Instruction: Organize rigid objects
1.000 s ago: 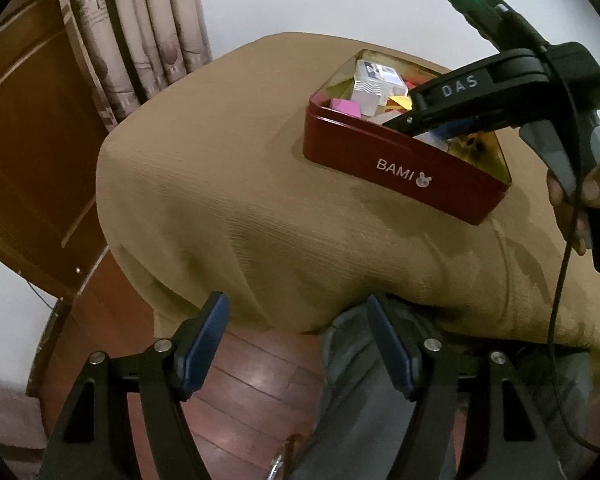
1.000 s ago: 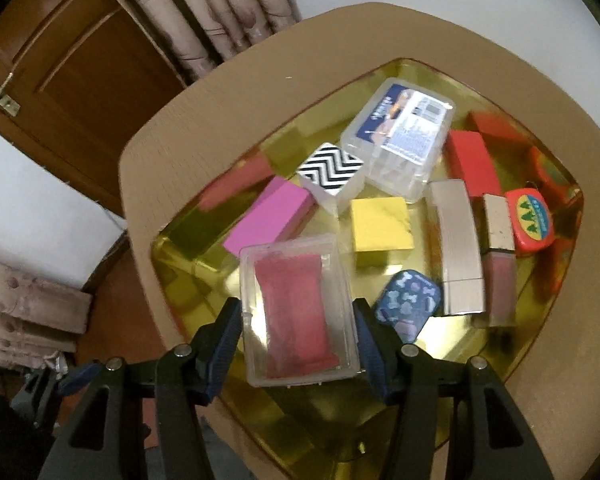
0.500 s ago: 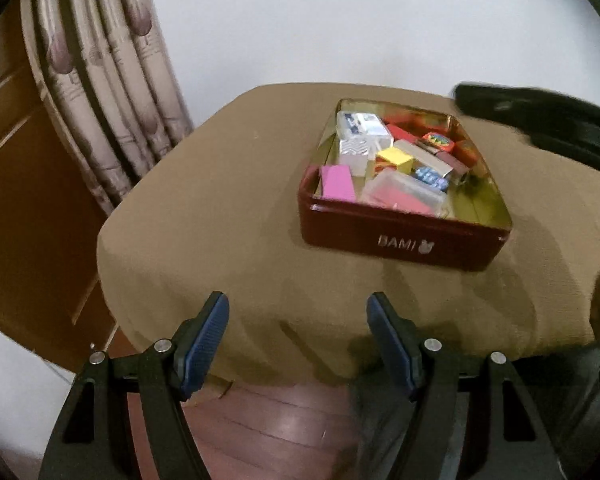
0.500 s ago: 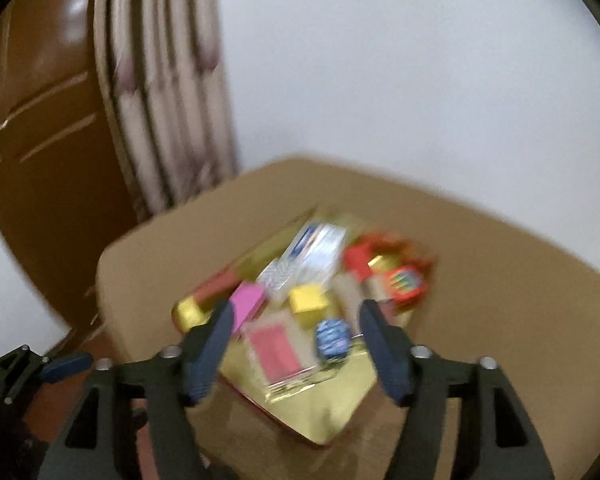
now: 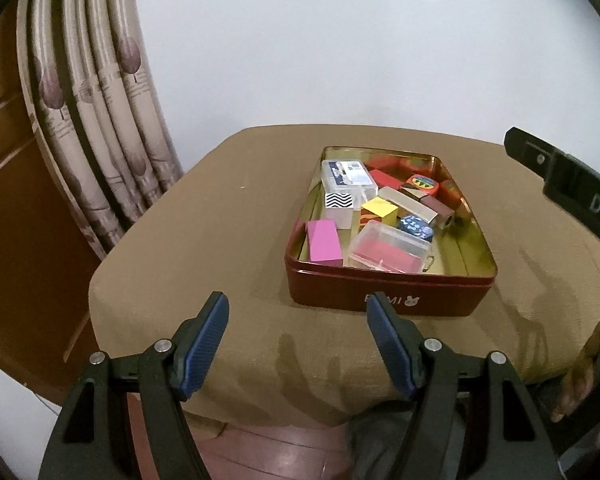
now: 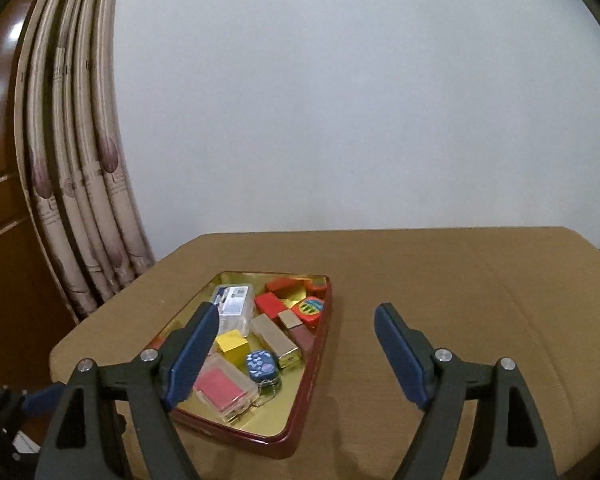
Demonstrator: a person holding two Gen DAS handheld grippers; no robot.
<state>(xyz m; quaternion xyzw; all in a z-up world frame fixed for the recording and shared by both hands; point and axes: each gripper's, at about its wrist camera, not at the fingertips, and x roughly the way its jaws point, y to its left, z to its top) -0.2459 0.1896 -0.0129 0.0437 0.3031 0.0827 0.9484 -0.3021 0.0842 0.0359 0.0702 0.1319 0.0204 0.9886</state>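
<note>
- Sitting inside the red tin (image 5: 388, 300) are all the small rigid things in view: a clear case with a pink insert (image 5: 388, 250), a pink block (image 5: 324, 240), a yellow cube (image 5: 378, 210), a zigzag-patterned box (image 5: 339, 202), a labelled clear box (image 5: 348, 174), a blue patterned charm (image 6: 262, 365) and a gold bar (image 6: 274, 336).
- Judging by this, the sorting looks close to done: nothing loose lies on the worktop (image 5: 220, 240) outside the tin.
- What may remain is tidying within the tin, since the pieces lie at mixed angles, some leaning on each other.
- The right claw (image 6: 296, 350) has just been opening; it now stands wide with nothing between its pads, and the tin lies ahead of it, to its left.
- The left claw (image 5: 298, 344) is partly open and empty, with the tin ahead and slightly to its right.
- The worktop is draped in tan cloth.
- Beyond stand a plain white wall (image 6: 360, 100), patterned curtains (image 5: 100, 120) to the left of both claws and a brown wooden door (image 5: 16, 240); reddish wooden floor (image 5: 268, 452) shows below the left claw.
</note>
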